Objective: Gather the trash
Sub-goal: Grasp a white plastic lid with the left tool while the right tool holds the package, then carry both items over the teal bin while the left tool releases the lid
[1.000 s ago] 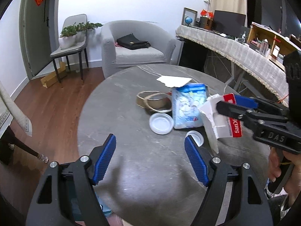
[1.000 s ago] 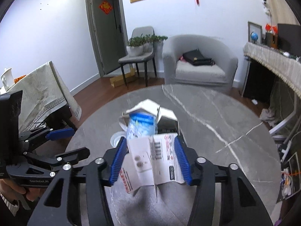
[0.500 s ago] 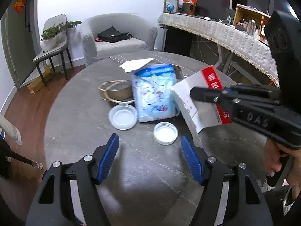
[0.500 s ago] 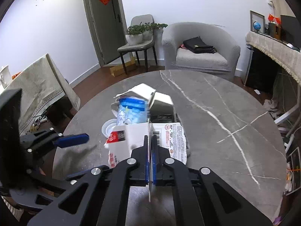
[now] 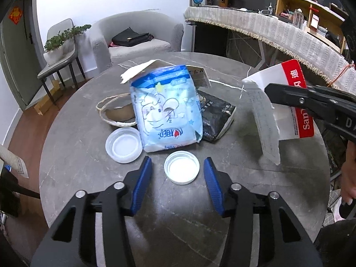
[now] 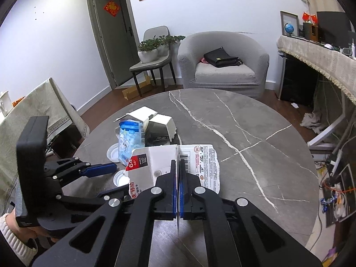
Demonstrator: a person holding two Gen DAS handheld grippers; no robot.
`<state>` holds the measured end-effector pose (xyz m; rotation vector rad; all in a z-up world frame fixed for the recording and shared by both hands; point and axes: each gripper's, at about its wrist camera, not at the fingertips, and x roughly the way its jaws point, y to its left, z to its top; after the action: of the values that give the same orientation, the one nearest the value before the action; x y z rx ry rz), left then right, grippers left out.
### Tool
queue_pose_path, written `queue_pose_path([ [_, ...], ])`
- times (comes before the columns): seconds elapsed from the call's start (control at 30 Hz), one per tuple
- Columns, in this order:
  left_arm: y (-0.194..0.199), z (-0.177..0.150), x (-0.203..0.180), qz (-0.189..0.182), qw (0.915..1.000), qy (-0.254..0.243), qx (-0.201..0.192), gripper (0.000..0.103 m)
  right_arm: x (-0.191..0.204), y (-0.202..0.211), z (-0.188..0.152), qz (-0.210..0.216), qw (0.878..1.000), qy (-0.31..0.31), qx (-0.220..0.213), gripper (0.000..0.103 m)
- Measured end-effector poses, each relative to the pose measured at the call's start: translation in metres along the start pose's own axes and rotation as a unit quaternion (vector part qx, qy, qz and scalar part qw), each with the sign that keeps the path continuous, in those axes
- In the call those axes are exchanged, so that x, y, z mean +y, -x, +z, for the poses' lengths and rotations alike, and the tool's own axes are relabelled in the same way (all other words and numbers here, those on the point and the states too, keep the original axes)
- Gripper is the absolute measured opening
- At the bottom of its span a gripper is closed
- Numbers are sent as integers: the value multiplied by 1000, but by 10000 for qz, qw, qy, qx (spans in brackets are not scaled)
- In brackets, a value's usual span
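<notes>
Left wrist view, thing at hand: a small round white plastic lid (image 5: 181, 170) lies open side up on the round grey marble-look tabletop (image 5: 77, 138), between the blue pads of the left gripper (image 5: 178, 173).
Left wrist view, left gripper state: its jaws have just been closing; the pads stand either side of the lid and do not yet press on it, so it is released.
Left wrist view, handling of the lid: likely very light, stiff at the rim and smooth, so it may skate or flip if pinched off-centre; best taken across its width, pads low on the outer wall.
Left wrist view, other trash: a larger clear round plastic lid (image 5: 124, 144) lies just beside a soft pale-blue printed plastic pack (image 5: 166, 109); a black crumpled foil wrapper (image 5: 217, 116) touches the pack, and a brown paper ring with twine handles (image 5: 116, 111) lies behind.
Left wrist view, held piece: a white and red torn cardboard package (image 5: 287, 104) hangs above the tabletop in the right gripper (image 5: 270, 89).
Right wrist view, right gripper state: the right gripper (image 6: 178, 164) is clenched on the fold of the cardboard package (image 6: 153, 164), its printed flaps spread to both sides.
Right wrist view, handling of the package: thin, light card that bends easily; the grip at the crease looks firm, though the loose flaps could flop.
Right wrist view, left side: the left gripper (image 6: 104, 178) sits low over the small lid (image 6: 121, 178), near the pale-blue pack (image 6: 130, 142).
</notes>
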<state>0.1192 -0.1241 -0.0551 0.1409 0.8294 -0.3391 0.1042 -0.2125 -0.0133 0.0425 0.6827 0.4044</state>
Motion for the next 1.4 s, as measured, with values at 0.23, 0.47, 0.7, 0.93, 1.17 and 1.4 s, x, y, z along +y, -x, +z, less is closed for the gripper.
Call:
queue_pose_path([
  [0.23,1,1,6,82,9999,97,-40,33,3,4,2,64,9999,-34,-78,2],
  [0.47,27,-2,20,36,9993,251,-265,33,23,2,10,210,9995,80,-206,2],
  [0.7,46,-9,52,265,9976,502,-395,33,50,-8,17,372,9989,196,-225,2],
  [0.93,67,-19,92,554,9940,824,-469,33,85,-22,27,634,9971,338,-243,2],
  [1.17,82,-34,137,752,9887,1215,-443,33,123,-36,36,895,9945,489,-234,2],
  [1.4,85,-58,179,988,9826,1536,-329,33,158,-56,43,1136,9914,624,-154,2],
])
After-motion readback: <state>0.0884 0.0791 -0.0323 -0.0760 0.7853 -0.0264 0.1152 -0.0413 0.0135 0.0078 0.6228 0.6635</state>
